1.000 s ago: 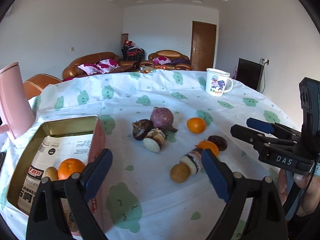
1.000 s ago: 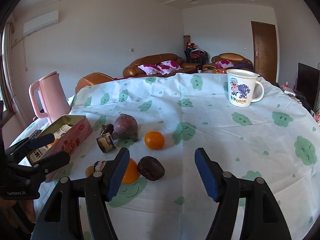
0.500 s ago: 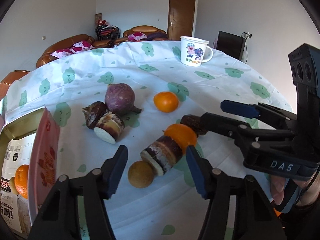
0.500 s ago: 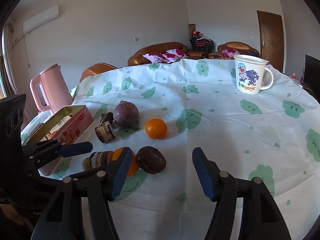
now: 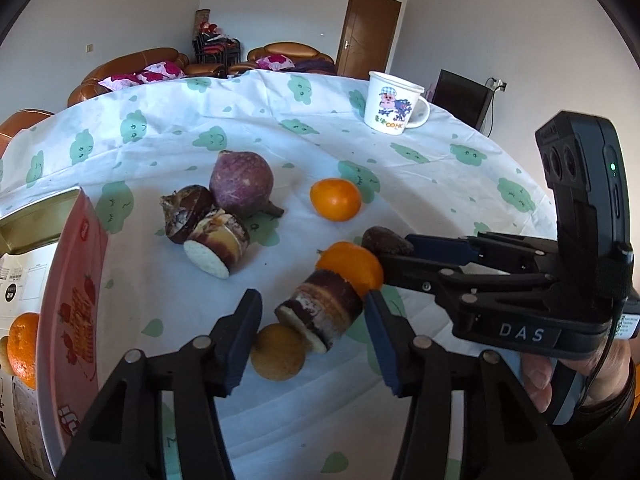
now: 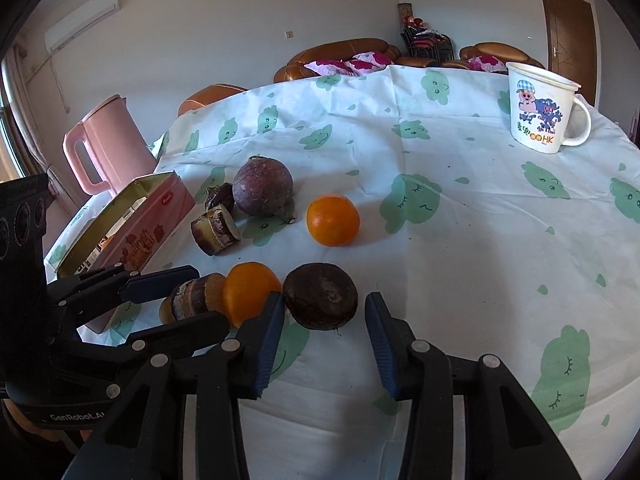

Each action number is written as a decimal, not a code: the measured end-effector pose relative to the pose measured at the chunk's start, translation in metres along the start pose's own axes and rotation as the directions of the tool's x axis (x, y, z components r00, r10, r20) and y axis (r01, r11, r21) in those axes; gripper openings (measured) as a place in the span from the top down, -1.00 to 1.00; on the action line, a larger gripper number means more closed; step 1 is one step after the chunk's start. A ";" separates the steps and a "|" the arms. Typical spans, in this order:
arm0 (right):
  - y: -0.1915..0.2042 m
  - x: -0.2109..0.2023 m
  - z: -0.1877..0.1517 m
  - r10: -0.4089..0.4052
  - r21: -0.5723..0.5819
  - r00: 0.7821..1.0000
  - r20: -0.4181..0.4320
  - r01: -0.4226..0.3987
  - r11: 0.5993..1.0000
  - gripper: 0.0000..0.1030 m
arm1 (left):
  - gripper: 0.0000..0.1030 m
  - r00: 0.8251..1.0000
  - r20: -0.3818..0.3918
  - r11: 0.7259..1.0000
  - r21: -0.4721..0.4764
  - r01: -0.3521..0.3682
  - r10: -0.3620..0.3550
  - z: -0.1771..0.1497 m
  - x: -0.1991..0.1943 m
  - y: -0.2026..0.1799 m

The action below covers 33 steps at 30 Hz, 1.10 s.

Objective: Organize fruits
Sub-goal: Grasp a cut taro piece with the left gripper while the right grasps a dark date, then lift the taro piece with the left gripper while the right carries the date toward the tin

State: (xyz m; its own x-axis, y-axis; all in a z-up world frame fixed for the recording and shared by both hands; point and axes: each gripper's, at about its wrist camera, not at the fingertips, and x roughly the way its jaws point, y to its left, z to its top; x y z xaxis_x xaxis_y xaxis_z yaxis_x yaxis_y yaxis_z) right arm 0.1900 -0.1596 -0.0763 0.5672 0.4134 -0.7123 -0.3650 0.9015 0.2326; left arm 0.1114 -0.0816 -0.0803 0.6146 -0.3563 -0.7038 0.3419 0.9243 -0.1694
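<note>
So, two round oranges loose on the cloud-print tablecloth, one more in the pink tin box, left gripper wide open around one brown sugarcane chunk, right gripper gaping round one dark wrinkled passion fruit, neither squeezed.

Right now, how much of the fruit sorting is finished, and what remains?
Done: one orange lies in the pink tin. In hand: nothing gripped; the open left gripper straddles a brown cut piece, and the open right gripper frames a dark round fruit. Left: two oranges, a purple root and other pieces on the tablecloth.
</note>
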 end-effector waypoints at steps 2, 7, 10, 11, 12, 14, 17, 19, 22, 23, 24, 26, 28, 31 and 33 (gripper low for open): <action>0.003 0.000 -0.001 -0.008 -0.014 1.000 0.003 0.008 1.000 0.24 | -0.01 1.000 0.008 1.000 -0.007 0.015 -0.015 -0.001 -0.002 0.002; 0.008 -0.006 -0.002 -0.033 -0.039 0.999 0.040 0.034 0.999 0.25 | 0.10 0.999 0.031 1.000 -0.007 0.023 -0.023 -0.001 -0.005 0.002; 0.010 -0.011 -0.004 -0.052 -0.050 0.996 0.076 0.056 0.997 0.26 | 0.10 0.997 0.055 0.999 -0.022 0.047 -0.045 -0.002 -0.009 0.005; 0.012 -0.013 -0.004 -0.057 -0.058 0.994 0.089 0.062 0.996 0.26 | 0.10 0.997 0.065 0.999 -0.024 0.046 -0.044 -0.002 -0.011 0.005; 0.013 -0.016 -0.005 -0.059 -0.064 0.993 0.105 0.066 0.996 0.26 | 0.10 0.996 0.076 0.999 -0.024 0.047 -0.045 -0.003 -0.013 0.006; 0.014 -0.021 -0.007 -0.065 -0.069 0.989 0.134 0.074 0.995 0.26 | 0.10 0.995 0.094 0.999 -0.023 0.048 -0.045 -0.003 -0.016 0.006; 0.016 -0.027 -0.009 -0.071 -0.080 0.982 0.173 0.085 0.993 0.26 | 0.10 0.992 0.121 0.999 -0.025 0.041 -0.037 -0.003 -0.020 0.005; 0.018 -0.031 -0.010 -0.066 -0.088 0.977 0.201 0.085 0.992 0.26 | 0.10 0.989 0.144 0.999 -0.024 0.036 -0.033 -0.004 -0.024 0.005; 0.021 -0.037 -0.012 -0.067 -0.098 0.969 0.238 0.093 0.991 0.26 | 0.10 0.984 0.175 1.000 -0.016 0.020 -0.017 -0.005 -0.029 0.004; 0.021 -0.038 -0.013 -0.066 -0.100 0.966 0.248 0.093 0.991 0.26 | 0.10 0.983 0.184 1.000 -0.014 0.014 -0.011 -0.006 -0.031 0.003; 0.021 -0.040 -0.013 -0.065 -0.101 0.964 0.257 0.094 0.990 0.26 | 0.10 0.981 0.193 1.000 -0.012 0.008 -0.006 -0.006 -0.032 0.002; 0.022 -0.042 -0.014 -0.065 -0.104 0.960 0.273 0.096 0.990 0.26 | 0.10 0.977 0.212 1.000 -0.010 -0.003 0.005 -0.007 -0.035 0.001; 0.022 -0.044 -0.015 -0.064 -0.107 0.955 0.289 0.098 0.989 0.26 | 0.10 0.973 0.232 1.000 -0.007 -0.014 0.015 -0.008 -0.039 0.000; 0.023 -0.048 -0.017 -0.061 -0.113 0.948 0.313 0.101 0.988 0.26 | 0.10 0.965 0.261 0.999 -0.005 -0.034 0.034 -0.009 -0.043 -0.001; 0.024 -0.050 -0.018 -0.060 -0.116 0.943 0.328 0.103 0.988 0.26 | 0.10 0.960 0.278 0.999 -0.001 -0.046 0.045 -0.010 -0.045 -0.002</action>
State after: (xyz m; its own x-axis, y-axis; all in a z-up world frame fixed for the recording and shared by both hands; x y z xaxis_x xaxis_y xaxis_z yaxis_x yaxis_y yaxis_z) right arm 0.1395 -0.1609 -0.0470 0.7990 0.3777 -0.4680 -0.3877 0.9184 0.0793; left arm 0.0760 -0.0661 -0.0548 0.8023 -0.3387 -0.4915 0.3124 0.9399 -0.1377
